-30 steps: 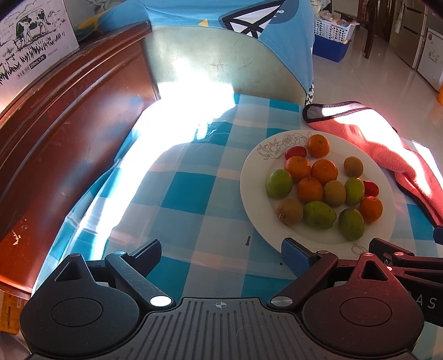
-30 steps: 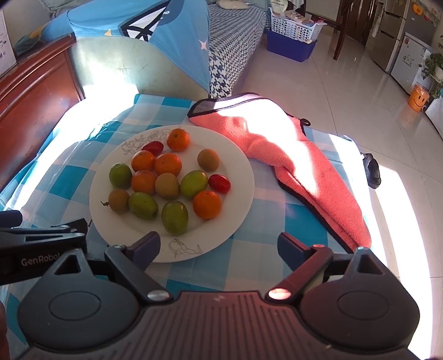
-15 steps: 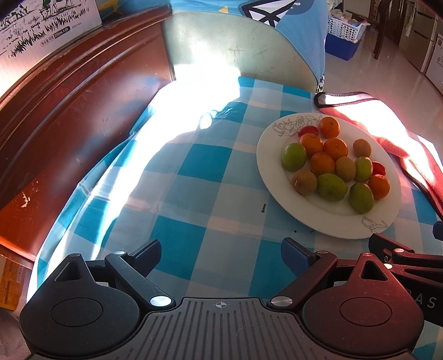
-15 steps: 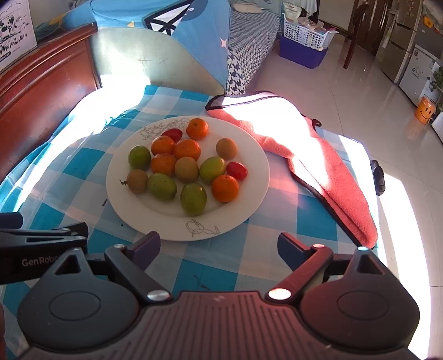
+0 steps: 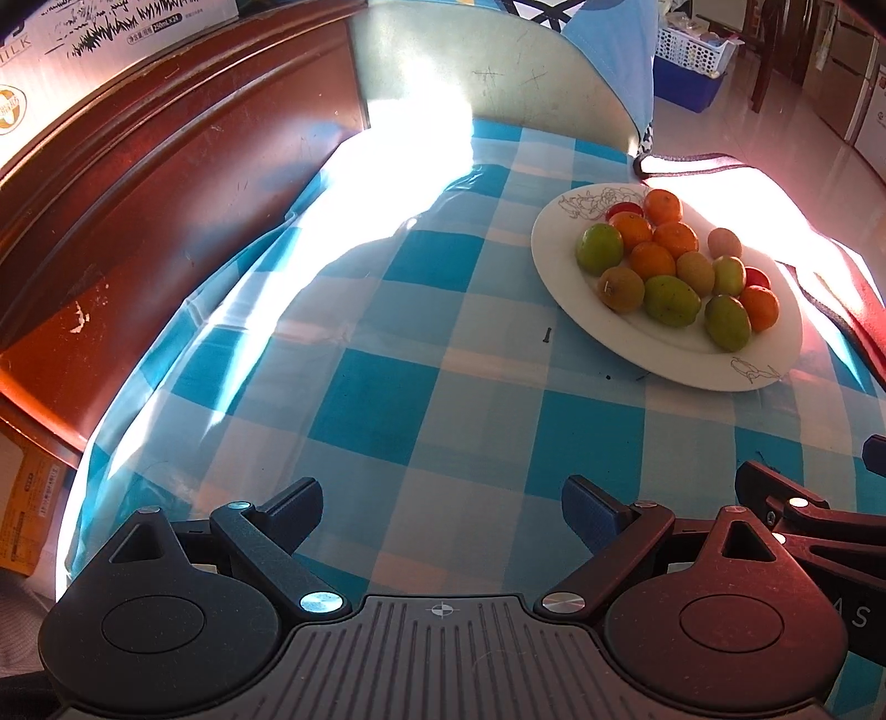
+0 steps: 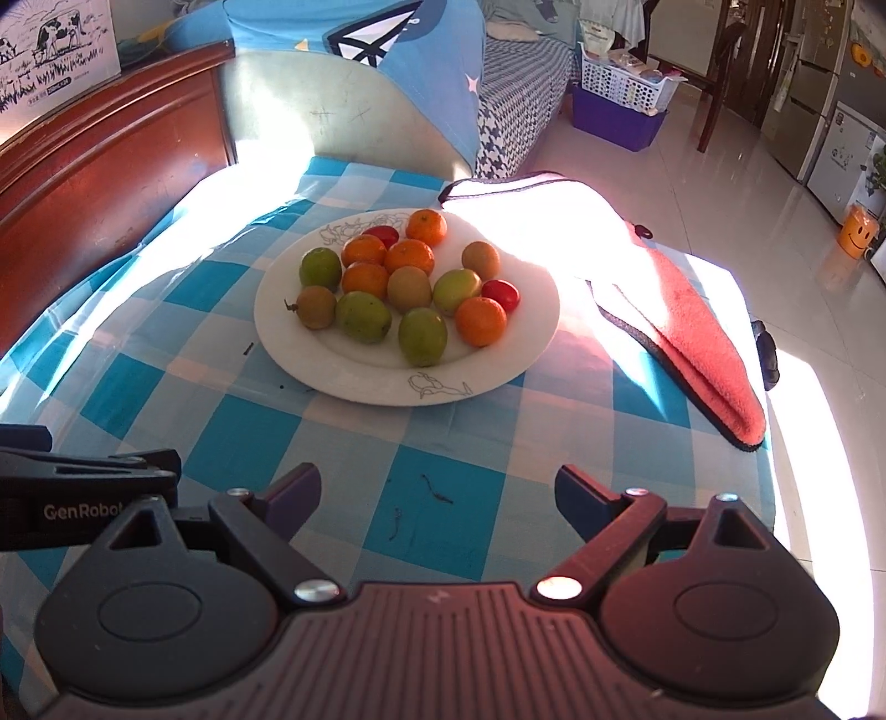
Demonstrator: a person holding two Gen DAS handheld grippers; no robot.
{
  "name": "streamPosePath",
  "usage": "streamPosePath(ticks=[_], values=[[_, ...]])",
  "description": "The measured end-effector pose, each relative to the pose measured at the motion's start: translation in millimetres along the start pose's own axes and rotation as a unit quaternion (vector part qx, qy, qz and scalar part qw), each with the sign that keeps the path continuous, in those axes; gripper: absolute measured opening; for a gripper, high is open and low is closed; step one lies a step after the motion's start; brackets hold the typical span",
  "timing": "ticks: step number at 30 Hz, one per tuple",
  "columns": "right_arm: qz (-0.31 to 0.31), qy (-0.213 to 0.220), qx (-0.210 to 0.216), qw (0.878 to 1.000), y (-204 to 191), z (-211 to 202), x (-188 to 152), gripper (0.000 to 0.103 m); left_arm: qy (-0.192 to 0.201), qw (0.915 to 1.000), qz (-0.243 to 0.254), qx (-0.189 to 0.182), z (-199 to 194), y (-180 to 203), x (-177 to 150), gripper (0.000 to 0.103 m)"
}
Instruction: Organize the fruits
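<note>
Fruits (image 6: 407, 288) sit mixed on the plate (image 6: 498, 371) — oranges, greens, browns, reds touching. Left gripper (image 5: 442, 509) and right gripper (image 6: 437, 493) hang short of it over the surface (image 6: 343, 437), fingers spread, holding nothing — likely room to reach in.

At 11 o'clock from the plate, a white carton (image 5: 111, 27) sits on the dark wooden ledge; its side reads "250mL×24" under a drawing of grass, and the letters "ILK" show at its left end. From the right wrist view the same carton (image 6: 55, 50) shows cows, its small print too fine to read. The left hand-held gripper (image 6: 83, 498), at 8 o'clock, carries "GenRobot", cut off at its edge.
</note>
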State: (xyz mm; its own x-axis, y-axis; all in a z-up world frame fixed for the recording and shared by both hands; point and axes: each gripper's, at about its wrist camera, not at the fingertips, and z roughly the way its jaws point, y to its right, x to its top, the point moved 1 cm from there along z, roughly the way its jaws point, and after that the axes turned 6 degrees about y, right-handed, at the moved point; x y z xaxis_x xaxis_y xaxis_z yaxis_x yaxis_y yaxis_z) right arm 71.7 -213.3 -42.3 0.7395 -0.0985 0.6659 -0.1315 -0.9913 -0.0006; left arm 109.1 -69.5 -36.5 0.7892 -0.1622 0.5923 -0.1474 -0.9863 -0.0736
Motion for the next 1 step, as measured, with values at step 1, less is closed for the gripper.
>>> streamPosePath(ticks=[1], values=[[-0.001,0.002,0.004,1.000,-0.5,-1.2,-3.0,0.091,-0.001,1.0000,0.000,0.000,-0.4,-1.0,-2.6,0.094]])
